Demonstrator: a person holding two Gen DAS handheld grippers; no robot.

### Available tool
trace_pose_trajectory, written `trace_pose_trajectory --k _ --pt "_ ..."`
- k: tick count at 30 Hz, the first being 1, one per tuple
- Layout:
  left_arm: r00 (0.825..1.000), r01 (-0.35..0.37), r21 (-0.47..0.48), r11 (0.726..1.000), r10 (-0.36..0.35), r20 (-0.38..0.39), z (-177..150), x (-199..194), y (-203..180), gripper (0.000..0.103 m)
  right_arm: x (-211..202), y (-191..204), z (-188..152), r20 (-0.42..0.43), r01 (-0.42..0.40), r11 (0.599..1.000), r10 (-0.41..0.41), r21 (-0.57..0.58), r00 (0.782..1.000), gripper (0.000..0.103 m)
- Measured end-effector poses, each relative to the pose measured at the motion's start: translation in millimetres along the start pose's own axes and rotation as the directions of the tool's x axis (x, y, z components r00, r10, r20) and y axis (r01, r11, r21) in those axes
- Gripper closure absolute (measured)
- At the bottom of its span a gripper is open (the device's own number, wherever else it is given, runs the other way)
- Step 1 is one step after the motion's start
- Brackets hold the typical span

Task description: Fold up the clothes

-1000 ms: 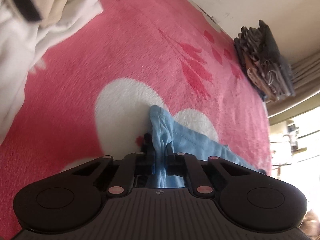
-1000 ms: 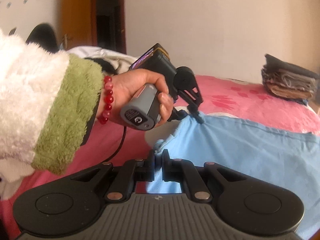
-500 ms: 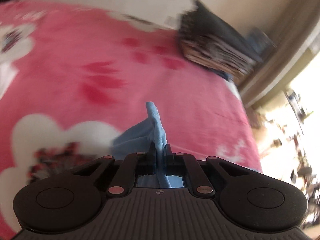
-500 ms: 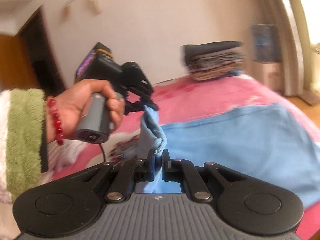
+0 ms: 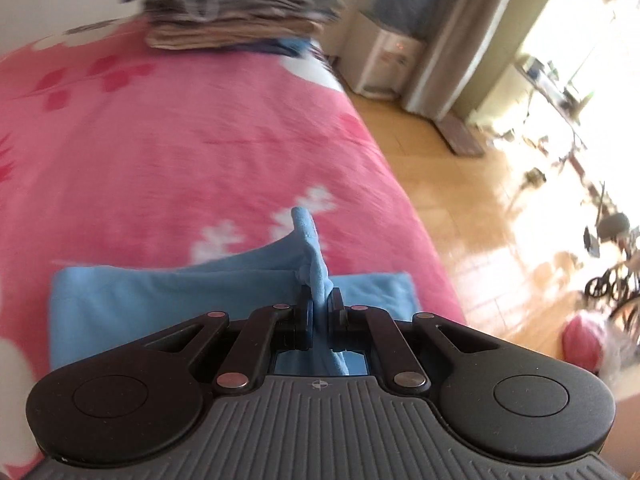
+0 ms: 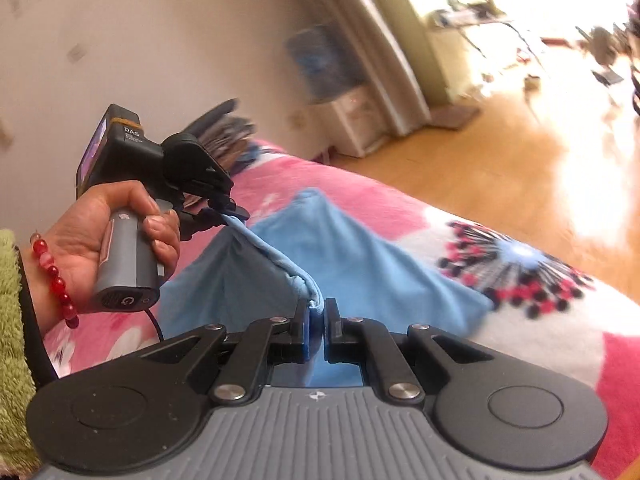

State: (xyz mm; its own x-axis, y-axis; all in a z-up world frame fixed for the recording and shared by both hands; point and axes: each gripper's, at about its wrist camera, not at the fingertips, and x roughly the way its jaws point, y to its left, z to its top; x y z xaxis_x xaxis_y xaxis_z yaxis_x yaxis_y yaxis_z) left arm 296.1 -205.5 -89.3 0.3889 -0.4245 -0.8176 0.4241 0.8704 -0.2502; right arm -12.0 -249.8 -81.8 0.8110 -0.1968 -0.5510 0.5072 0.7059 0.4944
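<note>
No bins or baskets in either view; your only holder is the pink flowered blanket [image 5: 192,152], and on it lie the light blue garment [image 5: 160,300] near its front edge and, at the far end by the wall, a stack of folded clothes [image 5: 232,12], blurred. Your left gripper [image 5: 319,304] has its jaws drawn nearly together on a bunched edge of the blue garment, a small tongue of cloth standing up above the fingertips. Your right gripper [image 6: 317,312] is likewise closed to a narrow gap on a rolled hem of the same garment. The right wrist view gives you what the left cannot: your left hand [image 6: 100,236] wrapped round the grey handle, a red bead bracelet [image 6: 56,276] at the wrist, a green fleecy cuff [image 6: 12,320] at the frame edge, and the hem stretched taut between the two grippers, lifted off the blanket with the cloth hanging below it like a tent. The left wrist view alone shows the lower layer of the garment lying flat and squared on the blanket beneath the raised part. Off the bed to the right: a wooden floor [image 5: 460,184], a water dispenser [image 5: 384,60] against a curtain, glare from a bright window, cluttered items too blurred to name. Nothing lies between the grippers and the stack.
</note>
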Motion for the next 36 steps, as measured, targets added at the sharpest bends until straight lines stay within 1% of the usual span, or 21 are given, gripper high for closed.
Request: trace_pose_trajectory --k 4,9,12,13,14,17,21,24,25,27,29,30,31,32,33,34,36 --pt "1.000 -0.001 0.030 1.000 0.002 -0.021 -1 9 -16 0.099 4 -9 1 0.001 0.026 0.999 -0.026 0.029 1.000 0.097" --pt "0.999 0.033 0.095 0.995 -0.029 -0.042 -5 14 -35 0.098 5 -28 6 0.004 0.064 0.993 -0.065 0.102 0.998 0.097" --pt "0.996 0.049 0.127 0.991 -0.039 -0.080 -8 16 -37 0.088 7 -43 10 0.006 0.092 0.984 -0.094 0.154 0.996 0.098" --pt "0.995 0.058 0.132 0.990 -0.046 -0.090 -8 13 -35 0.083 8 -48 10 0.005 0.102 0.980 -0.104 0.169 0.995 0.097" --pt "0.994 0.068 0.135 0.989 -0.055 -0.099 -8 8 -31 0.079 10 -54 10 -0.004 0.105 0.975 -0.106 0.194 0.994 0.097" --pt "0.991 0.104 0.150 0.983 -0.089 -0.098 -15 -31 -10 0.075 14 -73 6 -0.040 0.097 0.952 -0.090 0.290 0.995 0.097" --pt "0.986 0.151 0.172 0.973 -0.137 -0.092 -26 -87 19 0.070 14 -88 8 -0.040 0.088 0.924 -0.079 0.371 0.996 0.098" --pt "0.988 0.147 0.159 0.976 -0.136 -0.076 -51 -132 50 0.069 13 -97 8 -0.032 0.089 0.906 -0.083 0.413 0.996 0.098" --pt "0.988 0.143 0.141 0.980 -0.133 -0.075 -64 -144 62 0.068 12 -99 8 -0.031 0.088 0.900 -0.082 0.427 0.996 0.098" --pt "0.988 0.137 0.079 0.987 -0.130 -0.087 -95 -155 82 0.068 13 -102 8 -0.034 0.083 0.885 -0.076 0.458 0.997 0.097" --pt "0.983 0.151 -0.025 0.988 -0.152 -0.100 -129 -155 104 0.068 11 -106 7 -0.037 0.070 0.867 -0.059 0.494 0.998 0.097" --pt "0.979 0.162 -0.090 0.983 -0.171 -0.106 -144 -153 114 0.068 9 -111 6 -0.044 0.055 0.847 -0.037 0.529 0.998 0.095" --pt "0.974 0.181 -0.159 0.971 -0.199 -0.105 -157 -149 122 0.068 7 -117 6 -0.054 0.038 0.821 -0.009 0.570 0.999 0.093" --pt "0.968 0.203 -0.231 0.951 -0.231 -0.098 -169 -144 131 0.068 5 -123 5 -0.062 0.021 0.792 0.021 0.610 0.998 0.090" --pt "0.961 0.224 -0.302 0.927 -0.262 -0.089 -181 -139 139 0.068 3 -129 4 -0.068 0.006 0.761 0.050 0.649 0.996 0.081" --pt "0.958 0.234 -0.349 0.907 -0.277 -0.077 -189 -134 144 0.068 1 -133 4 -0.076 -0.001 0.744 0.069 0.668 0.995 0.072" --pt "0.956 0.242 -0.417 0.876 -0.289 -0.053 -200 -123 152 0.068 -2 -139 3 -0.093 -0.003 0.730 0.091 0.683 0.992 0.065"
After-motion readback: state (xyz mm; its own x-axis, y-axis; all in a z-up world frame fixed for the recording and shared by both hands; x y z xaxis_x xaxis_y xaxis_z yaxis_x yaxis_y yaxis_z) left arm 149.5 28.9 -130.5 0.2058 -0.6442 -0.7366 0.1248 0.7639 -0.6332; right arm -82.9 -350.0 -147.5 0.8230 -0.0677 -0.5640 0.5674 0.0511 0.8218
